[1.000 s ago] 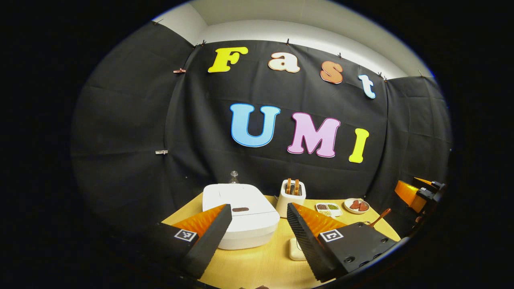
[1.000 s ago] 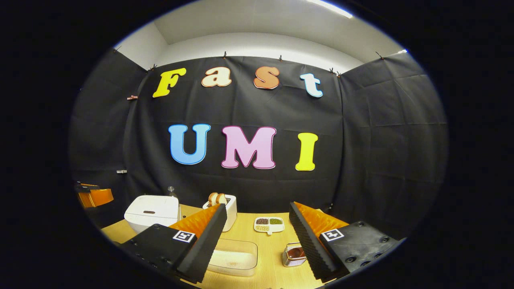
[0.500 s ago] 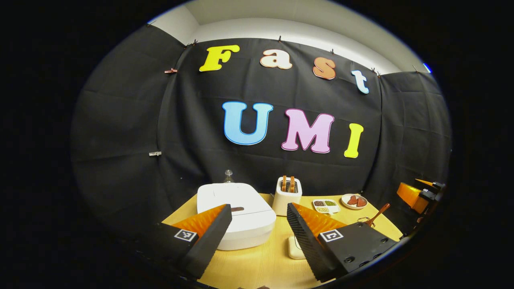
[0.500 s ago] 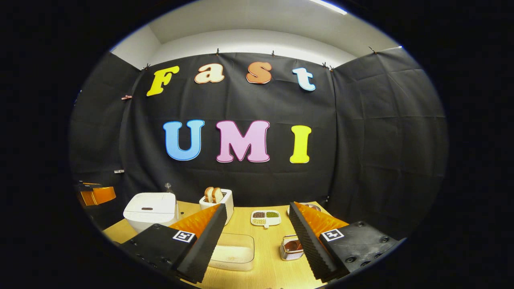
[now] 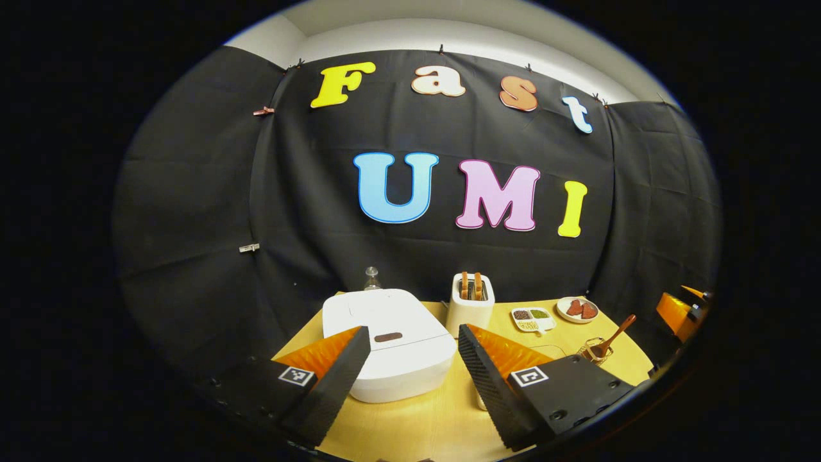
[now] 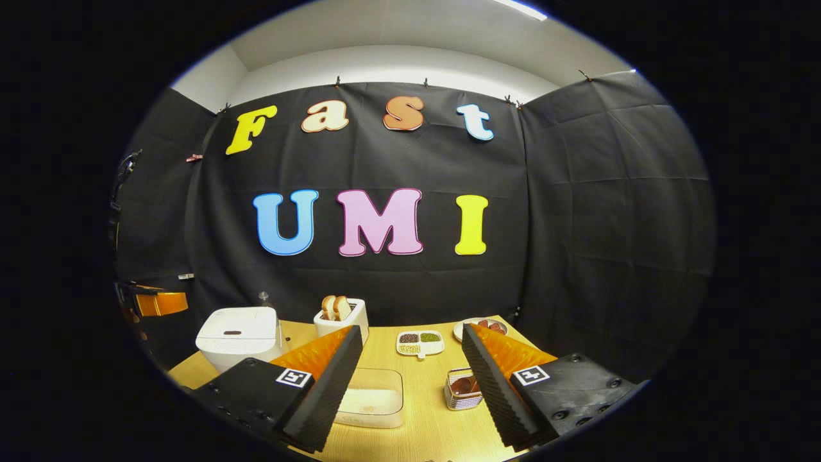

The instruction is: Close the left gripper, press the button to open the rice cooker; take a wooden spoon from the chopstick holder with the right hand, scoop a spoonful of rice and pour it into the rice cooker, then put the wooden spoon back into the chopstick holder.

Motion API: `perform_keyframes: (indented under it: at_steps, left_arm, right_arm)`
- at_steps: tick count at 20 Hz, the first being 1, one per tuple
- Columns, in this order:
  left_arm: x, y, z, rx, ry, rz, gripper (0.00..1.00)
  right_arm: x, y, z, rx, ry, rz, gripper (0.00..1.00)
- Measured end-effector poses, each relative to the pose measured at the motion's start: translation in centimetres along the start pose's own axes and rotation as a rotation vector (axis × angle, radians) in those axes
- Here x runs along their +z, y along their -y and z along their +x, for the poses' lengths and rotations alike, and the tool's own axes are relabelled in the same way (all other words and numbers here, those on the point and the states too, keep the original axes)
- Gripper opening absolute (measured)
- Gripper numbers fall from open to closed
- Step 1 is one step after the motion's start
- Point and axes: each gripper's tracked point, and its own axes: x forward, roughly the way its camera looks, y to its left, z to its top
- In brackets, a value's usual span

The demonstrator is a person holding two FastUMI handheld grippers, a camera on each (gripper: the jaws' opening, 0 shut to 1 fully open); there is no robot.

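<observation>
**Lining up on the cooker button**

Both my tongs gape wide, holding nothing. Left tongs [image 5: 410,356] hover above the white rice cooker [image 5: 394,343], lid down, its dark button [image 5: 388,337] on top near the front. I judge I should pinch shut first, then press straight down with the tips. Right tongs [image 6: 410,359] hang over the rice box [image 6: 374,404] and chopstick holder [image 6: 463,390]. The wooden spoon [image 5: 617,333] leans far right; its bowl sits hidden inside the holder.
</observation>
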Motion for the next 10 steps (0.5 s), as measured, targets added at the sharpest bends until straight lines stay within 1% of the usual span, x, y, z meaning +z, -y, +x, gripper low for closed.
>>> perform_keyframes:
  at_steps: [2, 5, 7, 8, 10]
  left_arm:
    - [-0.5, -0.4, 1.0, -0.007, -0.036, 0.008, 0.95]
    - [-0.6, -1.6, 2.5, -0.006, -0.056, 0.015, 0.96]
    - [-0.6, -2.6, 3.9, 0.003, -0.069, -0.003, 0.96]
    - [-0.6, -2.8, 4.7, 0.0, -0.08, -0.019, 0.95]
    - [-0.8, -3.2, 6.5, -0.001, -0.097, -0.036, 0.88]
  right_arm:
    - [-0.1, 0.0, -0.1, -0.003, -0.008, -0.011, 0.98]
    - [0.4, 0.5, -0.6, -0.014, -0.002, -0.031, 0.98]
    - [0.4, 0.8, -0.7, -0.024, 0.001, -0.042, 0.98]
    - [0.3, 1.0, -0.7, -0.03, -0.001, -0.044, 0.98]
    - [-0.1, 1.2, -0.9, -0.038, -0.015, -0.04, 0.98]
